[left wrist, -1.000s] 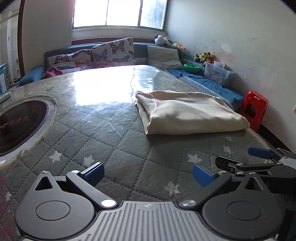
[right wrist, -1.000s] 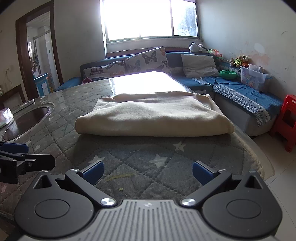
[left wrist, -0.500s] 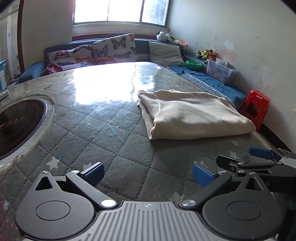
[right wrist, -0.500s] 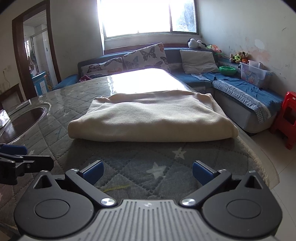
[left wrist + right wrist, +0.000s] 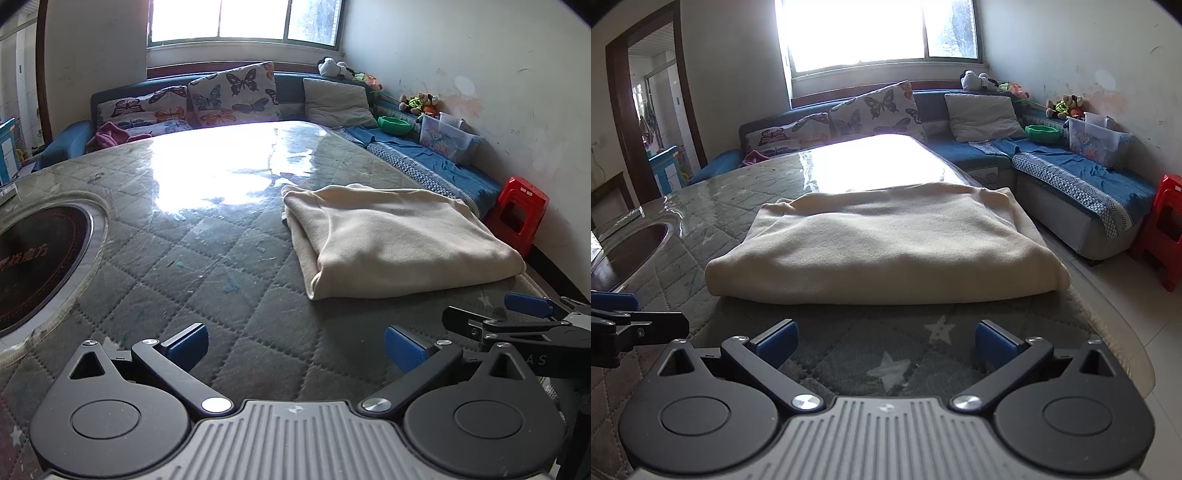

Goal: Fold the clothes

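From the left wrist we see our left hand-held gripper (image 5: 295, 341) with its blue fingers spread wide and nothing between them, held low over the quilted cover of the worktop (image 5: 207, 258). The folded cream garment (image 5: 399, 240) lies ahead and to the right, near the worktop's right edge. Only this view shows the round dark inset (image 5: 33, 258) in full on the left, and the right hand-held gripper (image 5: 517, 314) entering from the right, near the garment's front corner but apart from it.

From the right wrist, our right hand-held gripper (image 5: 884, 338) is likewise released, fingers wide apart and empty, facing the garment (image 5: 886, 247) squarely. Here the thick folded front edge shows, close ahead of the fingertips but not touching them. This view alone shows the doorway (image 5: 646, 110) at the left and the floor beside the red stool (image 5: 1163, 229). The left hand-held gripper's fingers (image 5: 613, 301) just enter at the left edge.

Against the frames a second ago, the garment stands larger and nearer in both views; both grippers have come forward toward it, their spread unchanged.
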`<state>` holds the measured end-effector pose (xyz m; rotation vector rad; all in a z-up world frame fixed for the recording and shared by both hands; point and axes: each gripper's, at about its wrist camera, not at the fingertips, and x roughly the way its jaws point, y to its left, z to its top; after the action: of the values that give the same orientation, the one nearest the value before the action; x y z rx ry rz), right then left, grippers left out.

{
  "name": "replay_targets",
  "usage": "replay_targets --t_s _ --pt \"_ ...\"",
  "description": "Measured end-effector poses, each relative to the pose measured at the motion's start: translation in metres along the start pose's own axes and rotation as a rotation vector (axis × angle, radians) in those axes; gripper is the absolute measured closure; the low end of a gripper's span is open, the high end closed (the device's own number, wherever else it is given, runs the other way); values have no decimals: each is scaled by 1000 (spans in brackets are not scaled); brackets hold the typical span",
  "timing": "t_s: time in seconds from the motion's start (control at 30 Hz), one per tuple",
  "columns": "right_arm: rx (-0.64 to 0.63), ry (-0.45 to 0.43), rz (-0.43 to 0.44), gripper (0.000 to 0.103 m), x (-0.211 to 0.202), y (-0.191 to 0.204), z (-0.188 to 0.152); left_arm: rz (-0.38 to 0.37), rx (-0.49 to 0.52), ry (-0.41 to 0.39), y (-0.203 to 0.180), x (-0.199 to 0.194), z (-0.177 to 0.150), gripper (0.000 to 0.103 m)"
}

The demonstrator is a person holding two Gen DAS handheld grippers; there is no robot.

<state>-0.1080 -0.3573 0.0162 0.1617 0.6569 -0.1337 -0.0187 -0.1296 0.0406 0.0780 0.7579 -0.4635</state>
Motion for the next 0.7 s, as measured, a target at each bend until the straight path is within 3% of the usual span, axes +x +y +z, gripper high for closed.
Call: replay_targets --t_s 0.7 --pt "3 14 -1 0 13 -6 9 -7 23 42 -9 24 13 0"
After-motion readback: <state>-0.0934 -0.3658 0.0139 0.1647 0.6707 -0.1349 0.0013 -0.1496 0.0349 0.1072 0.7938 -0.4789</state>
